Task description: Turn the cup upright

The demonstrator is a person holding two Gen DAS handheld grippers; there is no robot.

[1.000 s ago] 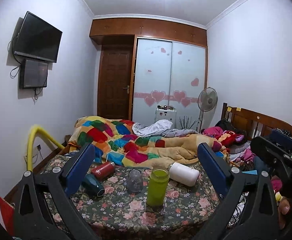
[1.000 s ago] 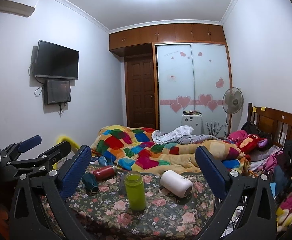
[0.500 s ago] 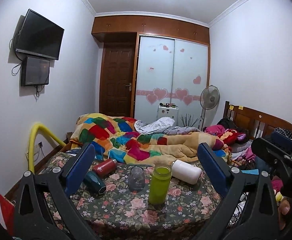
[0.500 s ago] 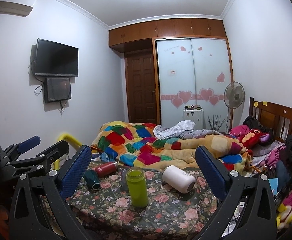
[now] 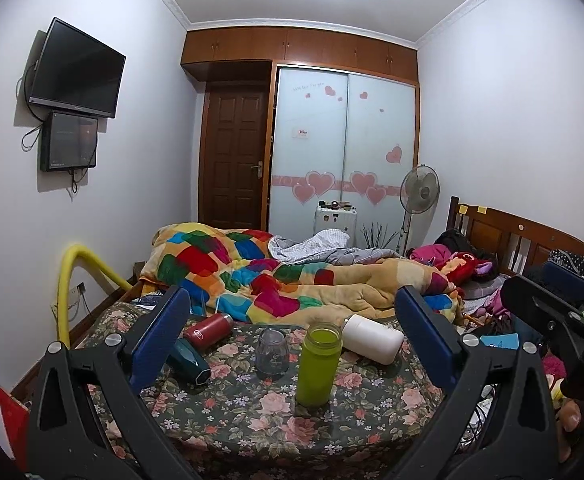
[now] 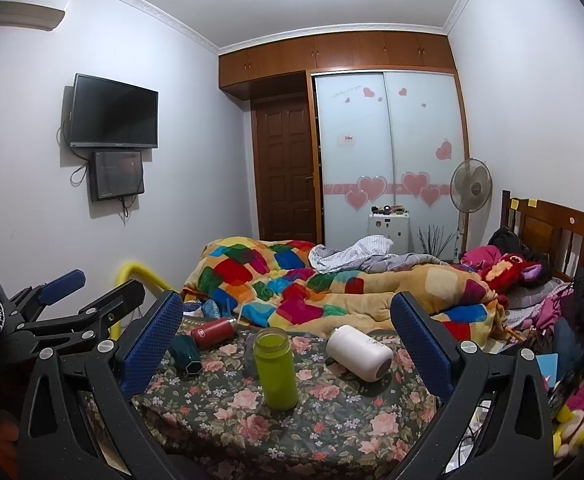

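so, left to right on the floral table (image 5: 371, 408): a teal cup (image 5: 190, 362) and a red cup (image 5: 208, 329) lie on their sides at the far left, a clear cup (image 5: 272, 351) and green bottle (image 5: 318, 364) stand mid-table, and a white cup (image 6: 359, 353) lies with its long axis running left-right. left gripper (image 5: 292, 340) and right gripper (image 6: 286, 338) both gape wide, empty, short of everything. the right looks nearer the white cup. a quilted bed (image 5: 292, 280) sits behind.

five cups (image 5: 318, 364), two hand-held grippers (image 5: 292, 344)
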